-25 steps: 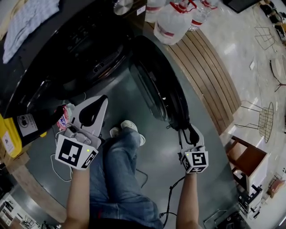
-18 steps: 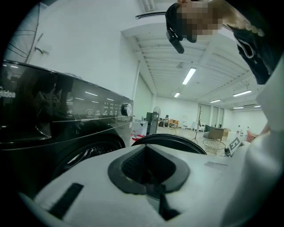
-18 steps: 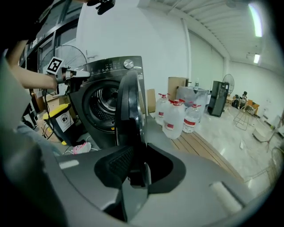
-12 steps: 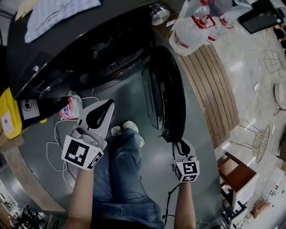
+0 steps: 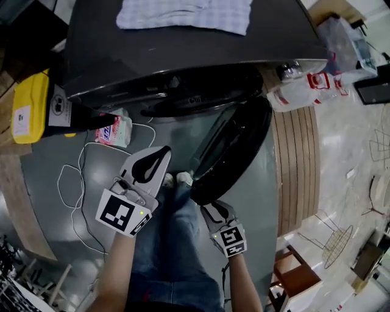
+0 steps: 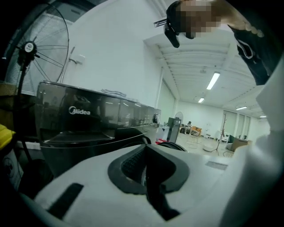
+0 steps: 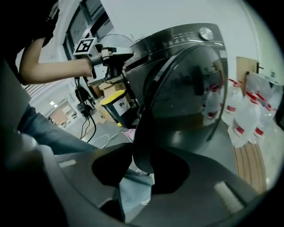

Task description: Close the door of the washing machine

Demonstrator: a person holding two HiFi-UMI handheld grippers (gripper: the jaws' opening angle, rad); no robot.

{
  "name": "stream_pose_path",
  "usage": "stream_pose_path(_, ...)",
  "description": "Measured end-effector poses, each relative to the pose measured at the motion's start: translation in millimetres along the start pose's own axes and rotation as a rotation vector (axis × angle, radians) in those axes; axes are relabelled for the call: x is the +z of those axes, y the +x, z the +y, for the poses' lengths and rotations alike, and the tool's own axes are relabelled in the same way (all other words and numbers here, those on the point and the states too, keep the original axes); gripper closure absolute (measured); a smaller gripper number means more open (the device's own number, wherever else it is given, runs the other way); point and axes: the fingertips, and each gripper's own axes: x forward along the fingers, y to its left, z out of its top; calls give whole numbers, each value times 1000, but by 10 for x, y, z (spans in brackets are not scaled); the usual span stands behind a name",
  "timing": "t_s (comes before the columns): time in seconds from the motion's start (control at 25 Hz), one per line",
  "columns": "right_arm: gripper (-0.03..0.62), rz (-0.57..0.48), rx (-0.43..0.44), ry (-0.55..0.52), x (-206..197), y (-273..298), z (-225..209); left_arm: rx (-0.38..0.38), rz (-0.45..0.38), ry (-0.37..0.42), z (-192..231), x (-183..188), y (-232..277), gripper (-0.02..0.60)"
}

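The dark grey washing machine [image 5: 183, 55] stands at the top of the head view, and its round black door [image 5: 234, 149] hangs partly open, angled toward the drum opening. My right gripper [image 5: 212, 206] is at the door's lower rim. In the right gripper view the door's rim [image 7: 143, 150] sits between the jaws, which are opening while the pads still touch it. My left gripper [image 5: 163, 151] is shut and empty. It is held in the air left of the door, in front of the machine [image 6: 88, 119].
A checked cloth [image 5: 183, 13] lies on top of the machine. A yellow container [image 5: 27, 106], a pink packet [image 5: 117, 131] and a white cable [image 5: 73, 183] are on the floor at left. Water bottles [image 5: 298, 91] and a wooden strip [image 5: 295, 170] are at right. The person's legs [image 5: 170, 244] stand below the door.
The door has swung from standing wide toward the drum opening, with my right gripper moving along on its rim. My left gripper stayed shut and shifted slightly.
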Motion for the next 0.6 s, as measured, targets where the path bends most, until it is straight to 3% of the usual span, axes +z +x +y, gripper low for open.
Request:
stream_pose_path(0.12,470,-3,78,-100,277,321,134,62,-12,-21,236,-40,-198,581)
stream_pose_path(0.2,542,-34,99,-121,499,518,156,99,-15,-33,385,-82,-335,581)
stream_pose_path(0.32,582,-76,113,-130,817,819,173,156,-16,-55,607,-170,-557,581)
stream_pose_path(0.6,582,-170,75,-102,1451,1460,169,282,-30,-111,1033,-351,-995,581)
